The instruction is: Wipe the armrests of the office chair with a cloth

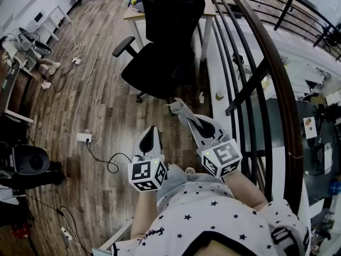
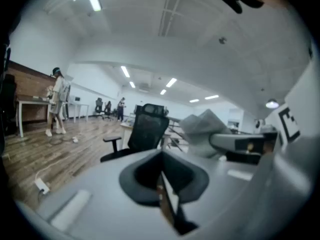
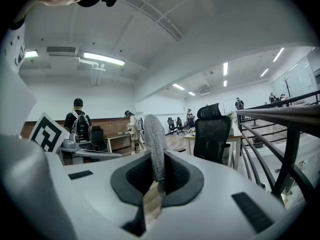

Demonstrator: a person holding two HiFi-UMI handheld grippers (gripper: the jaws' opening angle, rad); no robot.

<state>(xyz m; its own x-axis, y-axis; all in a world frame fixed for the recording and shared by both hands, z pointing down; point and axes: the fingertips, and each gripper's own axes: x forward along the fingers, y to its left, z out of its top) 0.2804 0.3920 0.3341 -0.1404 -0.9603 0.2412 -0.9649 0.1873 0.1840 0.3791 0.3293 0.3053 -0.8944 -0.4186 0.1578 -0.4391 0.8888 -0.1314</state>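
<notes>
Left tongs (image 1: 151, 131): clenched, jaws pressed flat together and empty (image 2: 162, 176), held low over the wooden floor (image 1: 101, 100)
Right tongs (image 1: 186, 114): grasping the cloth (image 1: 177, 108), just beside the left pair and a little farther forward
Cloth: grey, pinched between the right jaws, its free part standing up above them (image 3: 154, 144); apart from the chair
Office chair (image 1: 165, 47): black with a mesh back, on the floor ahead of both tongs, pushed up to a table (image 1: 133, 15); neither pair touches it
Armrest (image 1: 123, 46): one shows on the chair's left side in the head view, well apart from the cloth
Railing (image 1: 277, 79): dark curved bars along the person's right
Cable (image 1: 88, 63): white, trailing over the floor left of the chair
</notes>
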